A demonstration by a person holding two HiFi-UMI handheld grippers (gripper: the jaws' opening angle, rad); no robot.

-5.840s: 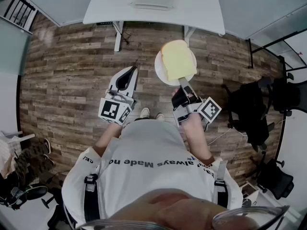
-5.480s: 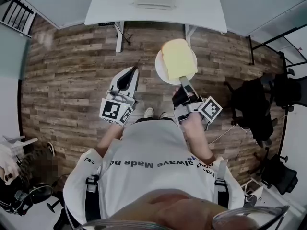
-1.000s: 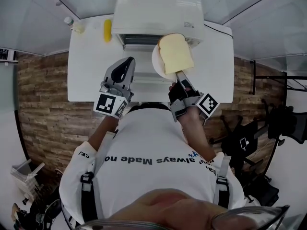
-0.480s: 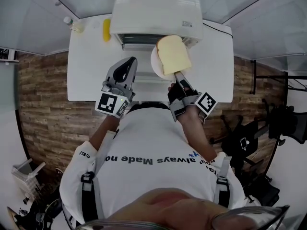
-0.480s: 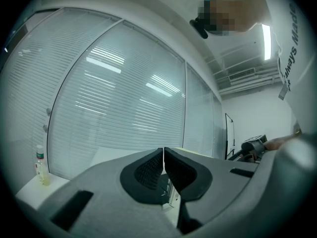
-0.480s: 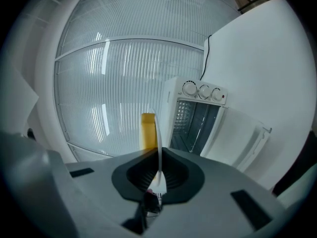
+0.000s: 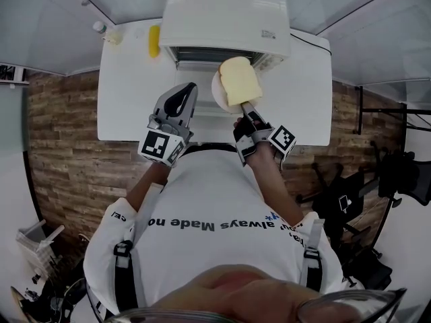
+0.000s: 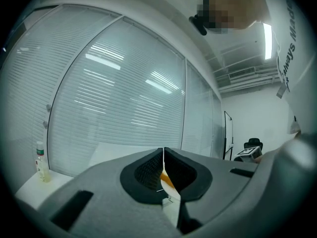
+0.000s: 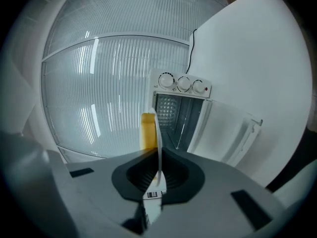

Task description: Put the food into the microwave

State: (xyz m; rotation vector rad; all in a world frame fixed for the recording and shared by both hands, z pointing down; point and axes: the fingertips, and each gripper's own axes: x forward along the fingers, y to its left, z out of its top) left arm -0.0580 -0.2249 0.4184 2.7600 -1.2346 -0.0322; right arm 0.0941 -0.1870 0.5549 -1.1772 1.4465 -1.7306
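Note:
A slice of yellow bread (image 7: 239, 81) lies on a white plate (image 7: 219, 89). My right gripper (image 7: 246, 108) is shut on the plate's near rim and holds it just in front of the white microwave (image 7: 227, 13). In the right gripper view the plate (image 9: 158, 133) is edge-on between the jaws, with the bread (image 9: 147, 130) on its left. Beyond it are the open microwave cavity (image 9: 171, 115), its knobs (image 9: 181, 84) and the swung-out door (image 9: 229, 128). My left gripper (image 7: 183, 98) hovers left of the plate, shut and empty; its jaws (image 8: 163, 155) meet in a thin slit.
The microwave stands at the back of a white table (image 7: 124, 96). A yellow object (image 7: 154, 40) and a small bottle (image 7: 101, 27) are at the table's back left. Glass walls with blinds (image 9: 99, 83) rise behind. Office chairs (image 7: 343, 204) stand at the right.
The person has walked across the wooden floor up to the table. In the last second the plate with the bread has moved left and closer to the microwave opening.

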